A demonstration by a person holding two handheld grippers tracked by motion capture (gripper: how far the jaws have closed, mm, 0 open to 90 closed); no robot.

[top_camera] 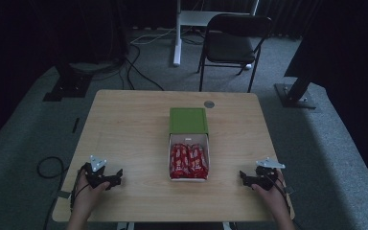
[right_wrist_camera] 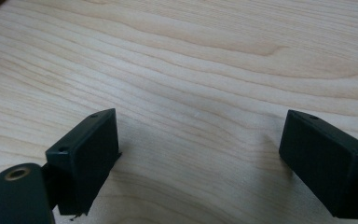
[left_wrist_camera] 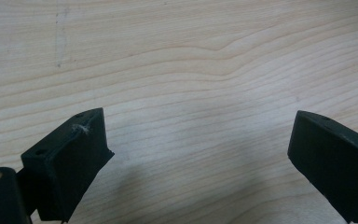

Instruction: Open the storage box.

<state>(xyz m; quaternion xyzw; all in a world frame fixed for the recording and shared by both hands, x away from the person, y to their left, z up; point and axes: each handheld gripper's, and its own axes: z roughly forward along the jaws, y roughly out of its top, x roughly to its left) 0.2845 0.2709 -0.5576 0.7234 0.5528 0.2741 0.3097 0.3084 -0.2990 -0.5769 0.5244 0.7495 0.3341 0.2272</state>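
A white box (top_camera: 189,140) with its green lid (top_camera: 188,120) folded back sits mid-table, packed with red wrapped snacks (top_camera: 188,161). My left gripper (top_camera: 116,178) rests near the table's front left corner in a hand. In the left gripper view my left gripper (left_wrist_camera: 200,144) is open, bare wood between the jaws. My right gripper (top_camera: 244,177) lies near the front right edge, also hand-held. In the right gripper view my right gripper (right_wrist_camera: 200,140) stands open over bare wood, with nothing between the jaws.
The wooden table (top_camera: 129,124) carries a small grey round disc (top_camera: 209,104) behind the box. A black folding chair (top_camera: 235,43) and a white stand (top_camera: 177,33) are beyond the far edge. Cables (top_camera: 139,72) trail on the carpet.
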